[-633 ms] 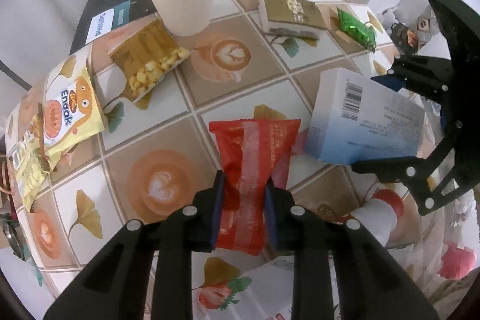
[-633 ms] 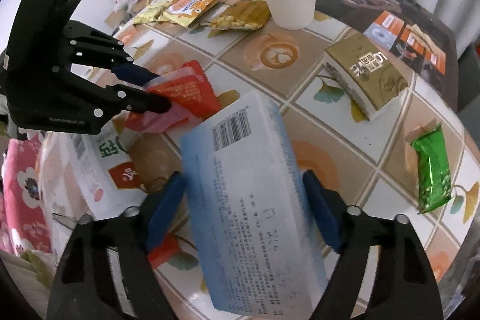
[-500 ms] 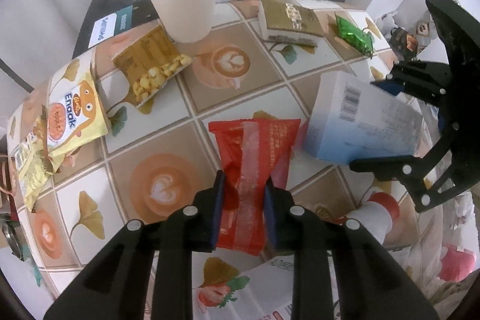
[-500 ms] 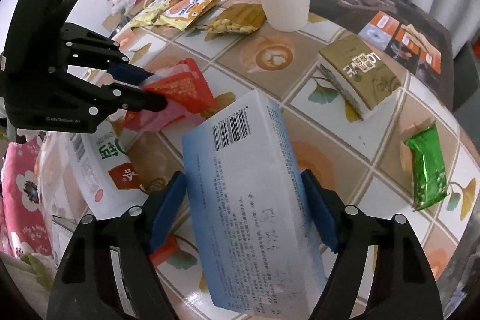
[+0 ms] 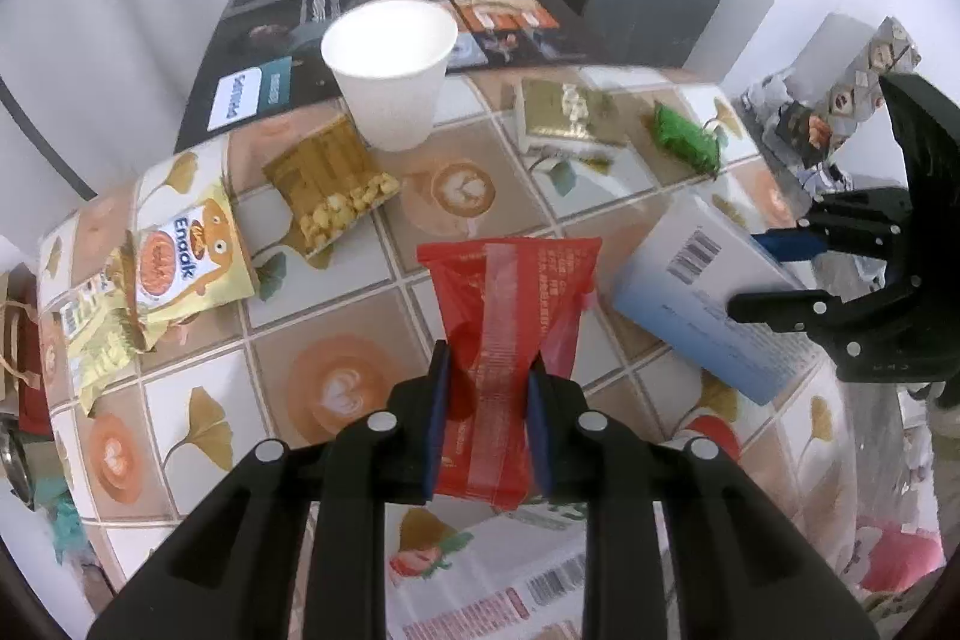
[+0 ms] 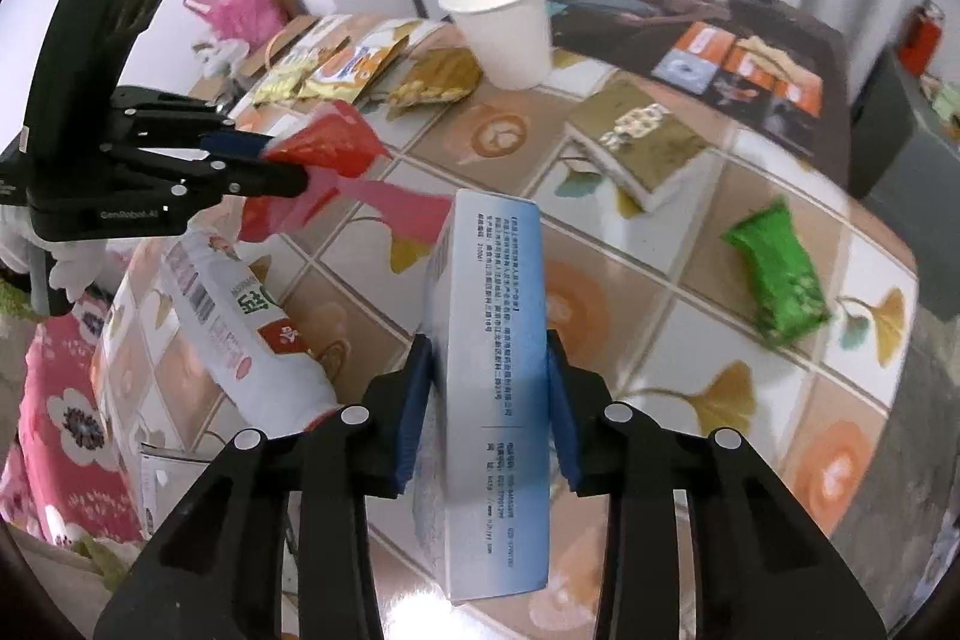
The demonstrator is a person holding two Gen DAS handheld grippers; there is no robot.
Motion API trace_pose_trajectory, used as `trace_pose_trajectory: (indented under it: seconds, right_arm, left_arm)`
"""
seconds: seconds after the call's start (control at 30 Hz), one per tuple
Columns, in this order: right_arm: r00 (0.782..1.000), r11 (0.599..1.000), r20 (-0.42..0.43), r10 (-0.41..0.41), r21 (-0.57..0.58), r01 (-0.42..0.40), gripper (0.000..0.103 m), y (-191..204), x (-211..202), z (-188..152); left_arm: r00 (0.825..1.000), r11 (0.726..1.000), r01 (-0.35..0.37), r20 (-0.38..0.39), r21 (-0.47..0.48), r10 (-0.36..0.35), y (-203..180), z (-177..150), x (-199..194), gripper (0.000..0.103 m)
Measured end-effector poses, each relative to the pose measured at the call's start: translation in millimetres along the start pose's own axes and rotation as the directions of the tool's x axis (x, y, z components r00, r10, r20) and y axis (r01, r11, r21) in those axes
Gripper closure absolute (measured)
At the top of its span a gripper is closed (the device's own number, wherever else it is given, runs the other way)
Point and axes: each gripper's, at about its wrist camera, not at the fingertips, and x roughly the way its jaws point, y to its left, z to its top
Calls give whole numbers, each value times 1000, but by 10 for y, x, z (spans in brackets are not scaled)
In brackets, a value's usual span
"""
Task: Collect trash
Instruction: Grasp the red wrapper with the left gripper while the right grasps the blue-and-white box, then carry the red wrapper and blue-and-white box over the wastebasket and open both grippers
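Box turned edge-on | right claw closing on blue box | left claw pinches red wrapper

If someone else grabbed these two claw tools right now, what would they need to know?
Left gripper: shut on the red wrapper, lifted off the table.
Right gripper: fingers closing on the blue-white box, which sits between them.
Left on the table: paper cup, yellow snack bags, gold packet, brown box, green wrapper, white bottle.
No bin in view; nothing dropped off yet.
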Motion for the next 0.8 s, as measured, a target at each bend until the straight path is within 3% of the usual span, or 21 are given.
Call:
trace_pose_trajectory:
  seconds: [0.4, 0.6, 0.8]
  right_arm:
    - [985, 991, 155, -70, 126, 50, 70, -33, -1059, -470]
    - [958, 968, 246, -144, 234, 85, 70, -140, -1748, -1048]
    - [929, 903, 268, -256, 409, 130, 70, -419, -2320, -1890]
  left_arm:
    - [981, 990, 140, 139, -18, -136, -537, -36, -721, 81]
    - [963, 975, 218, 151, 43, -222, -1232, -157, -927, 81]
    - [944, 946, 291, 120, 142, -308, -2116, -240, -878, 81]
